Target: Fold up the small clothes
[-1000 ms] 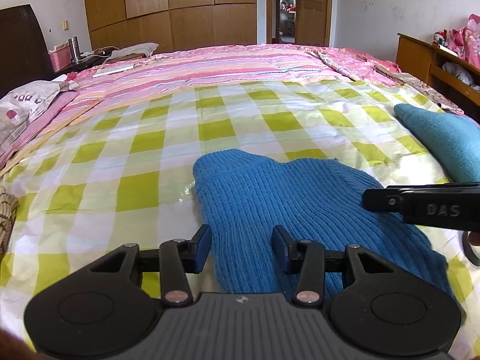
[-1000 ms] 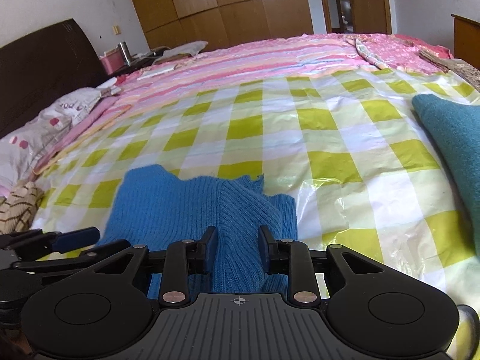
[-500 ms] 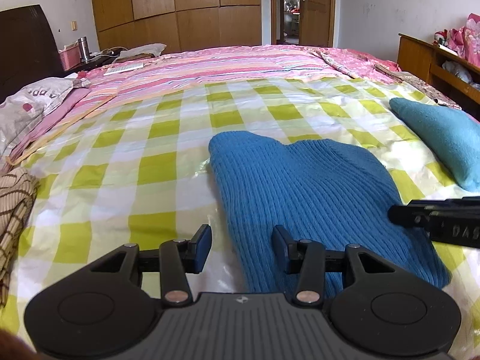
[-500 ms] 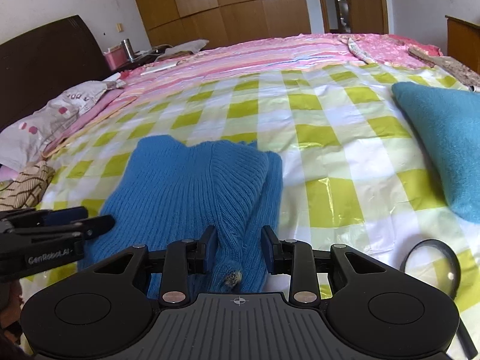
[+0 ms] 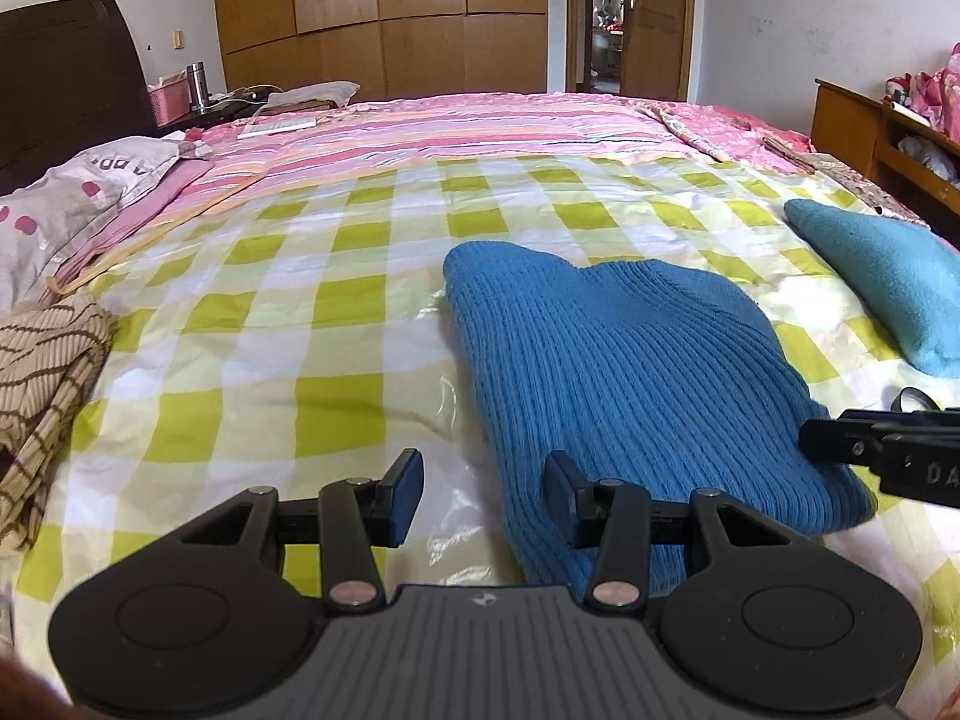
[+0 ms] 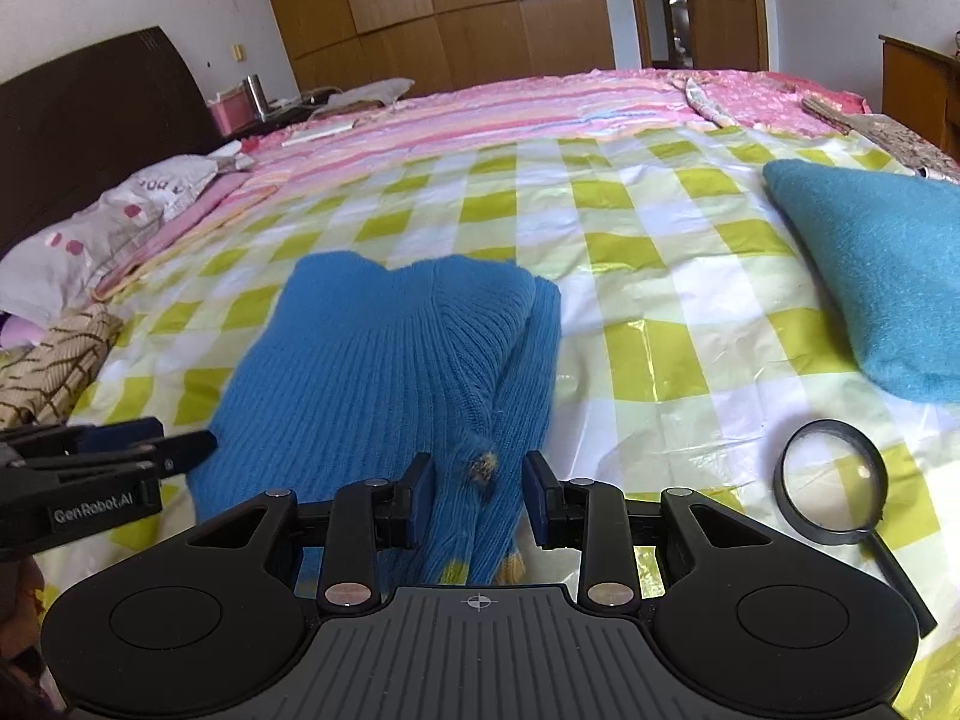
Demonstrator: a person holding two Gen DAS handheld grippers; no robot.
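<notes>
Knitwear comes first: a blue ribbed sweater (image 5: 624,384) is lying on the checked sheet (image 5: 336,300) of the bed, already doubled lengthwise, with a sleeve laid along its right edge. That narrow shape is judged to be a half-finished fold, awaiting a bottom-to-top fold.

Its near hem is being approached from both corners. The left gripper (image 5: 480,495) is being held over the hem's left corner, its fingers parted to a middling gap; the right-hand pad is sitting over the knit and the other over bare sheet, and nothing is being pinched. The right gripper (image 6: 478,498) is being held astride the sleeve cuff, fingers spread a little wider than the cuff, with cloth between them but no pad seen pressing on it.

Only the right wrist view is showing the sleeve, a small fuzzy tuft (image 6: 482,465) on it, yellow trim at the cuff, and a magnifying glass (image 6: 831,483) lying near on the sheet. Only the left wrist view is showing the sweater's full left edge. Further out, a teal folded cloth (image 6: 882,276) is lying well apart to the right, and a brown striped garment (image 5: 42,384) to the left.
</notes>
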